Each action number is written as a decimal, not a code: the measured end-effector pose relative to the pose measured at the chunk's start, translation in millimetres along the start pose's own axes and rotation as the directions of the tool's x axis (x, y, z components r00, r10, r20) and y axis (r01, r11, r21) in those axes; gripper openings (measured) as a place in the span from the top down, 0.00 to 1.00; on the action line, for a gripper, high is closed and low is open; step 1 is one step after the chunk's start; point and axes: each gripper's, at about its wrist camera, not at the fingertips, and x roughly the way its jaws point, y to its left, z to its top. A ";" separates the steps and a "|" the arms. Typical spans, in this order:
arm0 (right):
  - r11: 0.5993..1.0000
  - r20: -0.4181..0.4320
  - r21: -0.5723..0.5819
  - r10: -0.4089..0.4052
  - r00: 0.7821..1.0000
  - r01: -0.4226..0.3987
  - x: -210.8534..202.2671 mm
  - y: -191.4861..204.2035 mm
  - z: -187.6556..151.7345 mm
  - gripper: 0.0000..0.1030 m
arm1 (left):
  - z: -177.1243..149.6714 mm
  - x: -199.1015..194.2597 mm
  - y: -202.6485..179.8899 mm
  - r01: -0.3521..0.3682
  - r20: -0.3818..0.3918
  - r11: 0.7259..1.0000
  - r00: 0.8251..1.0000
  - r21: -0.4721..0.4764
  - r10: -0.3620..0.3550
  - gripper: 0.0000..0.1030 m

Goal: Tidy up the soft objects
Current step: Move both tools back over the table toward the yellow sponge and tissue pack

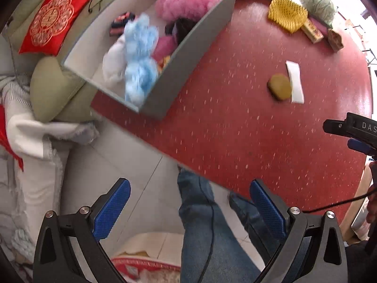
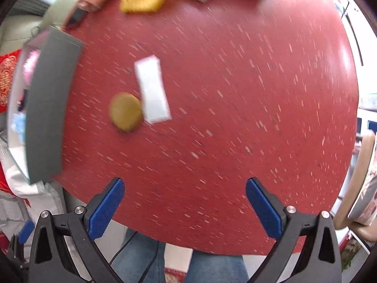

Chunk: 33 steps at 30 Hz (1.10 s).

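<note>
Grippers both empty: left gripper and right gripper hold their blue pads wide apart over the near edge of the red table. Grey box at the table's left holds pink, blue and white soft items. Olive round sponge touches white foam strip mid-table.
</note>
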 end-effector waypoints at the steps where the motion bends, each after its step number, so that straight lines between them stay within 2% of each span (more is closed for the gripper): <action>1: 1.000 -0.022 0.017 0.001 1.000 0.000 5.3 -7.6 -1.7 0.00 | -2.8 -0.1 -2.7 -0.016 -0.009 1.000 1.000 -0.001 0.016 0.01; 4: 0.998 -0.050 0.065 0.026 0.998 -0.023 11.8 -28.2 -1.4 0.00 | -4.7 -5.1 -10.2 -0.035 -0.002 0.999 0.999 0.003 0.035 0.01; 9: 0.996 -0.002 0.071 0.053 0.999 -0.053 3.4 -48.9 5.3 0.00 | 7.7 3.5 -22.1 0.001 -0.008 1.000 1.000 0.003 -0.001 0.01; 12: 0.997 0.039 0.067 0.034 0.999 -0.037 -6.3 -69.8 -0.7 0.00 | 21.8 19.8 -34.0 0.046 -0.043 0.999 0.998 0.000 -0.046 0.01; 16: 0.995 0.026 0.101 -0.025 0.999 0.022 -4.2 -104.5 -18.6 0.00 | 39.8 42.5 -59.8 0.065 -0.076 0.998 0.995 0.023 -0.063 0.01; 20: 0.984 -0.008 0.171 -0.055 0.998 0.056 3.0 -139.7 -36.7 0.00 | 68.0 54.0 -87.0 0.048 -0.044 0.997 0.998 0.055 -0.045 0.01; 24: 0.983 -0.022 0.171 -0.066 0.998 0.069 7.6 -152.4 -41.0 0.00 | 104.9 66.2 -100.4 0.097 -0.028 0.994 0.995 -0.041 -0.098 0.01; 27: 0.987 -0.013 0.144 -0.070 0.997 0.071 7.7 -151.1 -40.6 0.00 | 130.1 79.0 -110.3 0.070 -0.002 0.993 0.998 -0.098 -0.070 0.01; 30: 0.991 0.013 0.106 -0.087 0.996 0.085 5.6 -143.1 -38.7 0.00 | 146.0 95.8 -112.1 0.075 -0.008 0.982 0.997 -0.176 -0.078 0.01; 33: 0.993 0.039 0.060 -0.104 0.994 0.102 6.1 -126.6 -36.8 0.00 | 150.7 105.3 -108.1 0.139 -0.001 0.960 0.990 -0.245 -0.143 0.01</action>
